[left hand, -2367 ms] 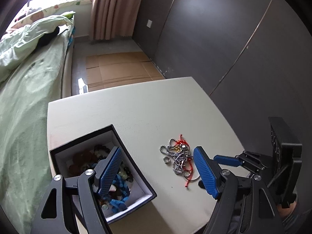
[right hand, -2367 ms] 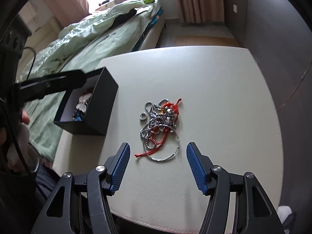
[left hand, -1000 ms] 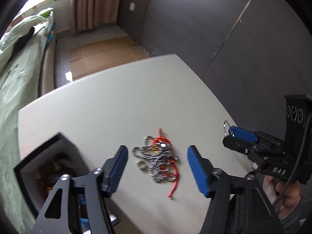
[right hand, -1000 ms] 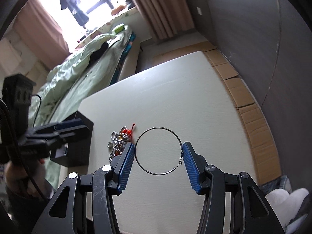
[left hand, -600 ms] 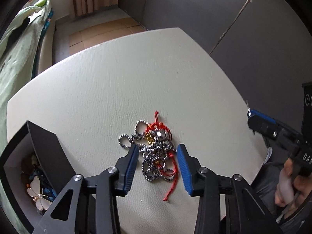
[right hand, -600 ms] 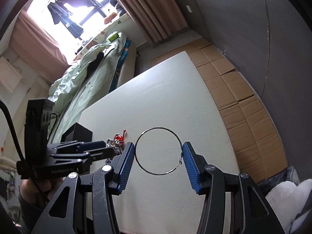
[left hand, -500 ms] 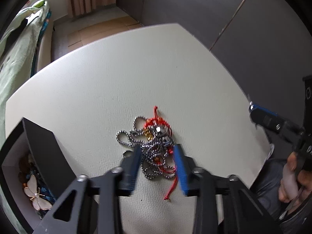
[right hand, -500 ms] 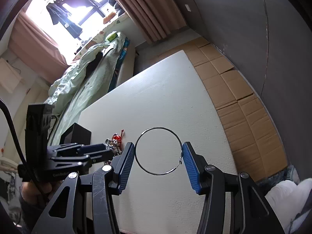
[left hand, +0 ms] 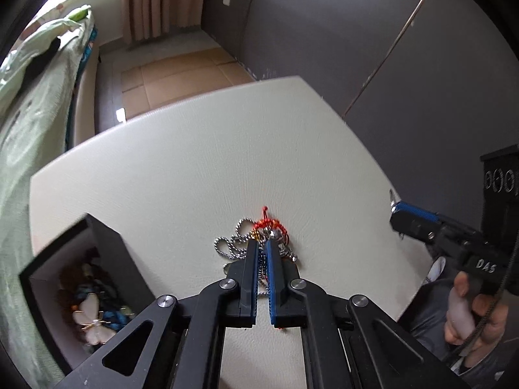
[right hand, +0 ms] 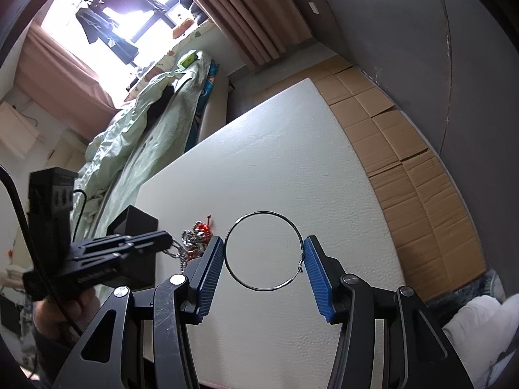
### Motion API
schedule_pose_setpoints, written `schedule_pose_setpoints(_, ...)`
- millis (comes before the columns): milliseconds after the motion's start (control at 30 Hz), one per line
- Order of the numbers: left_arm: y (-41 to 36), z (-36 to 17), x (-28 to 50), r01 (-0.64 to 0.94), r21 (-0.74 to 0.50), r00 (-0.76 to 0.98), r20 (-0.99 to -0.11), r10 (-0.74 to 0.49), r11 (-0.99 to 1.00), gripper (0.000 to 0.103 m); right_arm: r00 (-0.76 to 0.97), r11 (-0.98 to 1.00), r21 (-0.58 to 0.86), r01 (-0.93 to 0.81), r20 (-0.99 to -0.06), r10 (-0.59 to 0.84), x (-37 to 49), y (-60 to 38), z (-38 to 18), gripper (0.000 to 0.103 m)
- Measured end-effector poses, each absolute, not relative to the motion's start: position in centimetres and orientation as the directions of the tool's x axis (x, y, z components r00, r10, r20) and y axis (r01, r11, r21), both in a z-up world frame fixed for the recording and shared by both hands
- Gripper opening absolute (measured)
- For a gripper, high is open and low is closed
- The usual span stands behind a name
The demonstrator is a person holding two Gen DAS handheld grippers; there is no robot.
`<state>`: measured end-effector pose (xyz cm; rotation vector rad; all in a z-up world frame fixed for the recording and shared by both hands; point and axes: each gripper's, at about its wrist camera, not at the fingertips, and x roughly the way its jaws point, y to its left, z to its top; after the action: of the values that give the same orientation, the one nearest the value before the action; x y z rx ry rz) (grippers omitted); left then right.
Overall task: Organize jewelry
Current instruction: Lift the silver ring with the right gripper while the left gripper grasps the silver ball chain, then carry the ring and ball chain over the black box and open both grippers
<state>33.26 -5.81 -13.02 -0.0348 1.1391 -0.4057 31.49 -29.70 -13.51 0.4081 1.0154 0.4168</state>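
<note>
Jewelry tangle [left hand: 259,246] lies on the white tabletop [left hand: 194,168], near the table's middle and just right of the black box [left hand: 107,253]; the left gripper [left hand: 262,249] has its blue pads pressed together on the ball chain and red cord at the near side of that heap, with strands showing between the pads. The right gripper [right hand: 263,256] hangs above the table, half spread, its two pads bearing on opposite sides of a thin wire hoop [right hand: 263,251] that stands between them. The box sits open, holding a butterfly brooch [left hand: 89,319] and beads.

For the lift, I judge a slow, straight rise best, since chain and cord are knotted and loose loops may snag or drop; the pinch looks to hold only part of the heap, so watch what trails; carry it low over the box's near wall and release well inside. The hoop's grip is slight, so that hand should stay level and avoid rolling.

Only readable writing: "DAS" on the right gripper's body, in the left wrist view; other markings are too small to read.
</note>
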Motion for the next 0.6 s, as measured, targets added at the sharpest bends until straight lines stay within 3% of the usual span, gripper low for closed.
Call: schedule_pose_setpoints(600,-2.9,3.1,30.6,0.315,-0.16,0.625,-0.707,-0.331,0.936,0.004,0.528,0.808,0.547,-0.22,-0.63,0.57,30.5,-27.3,-9.8,0.051)
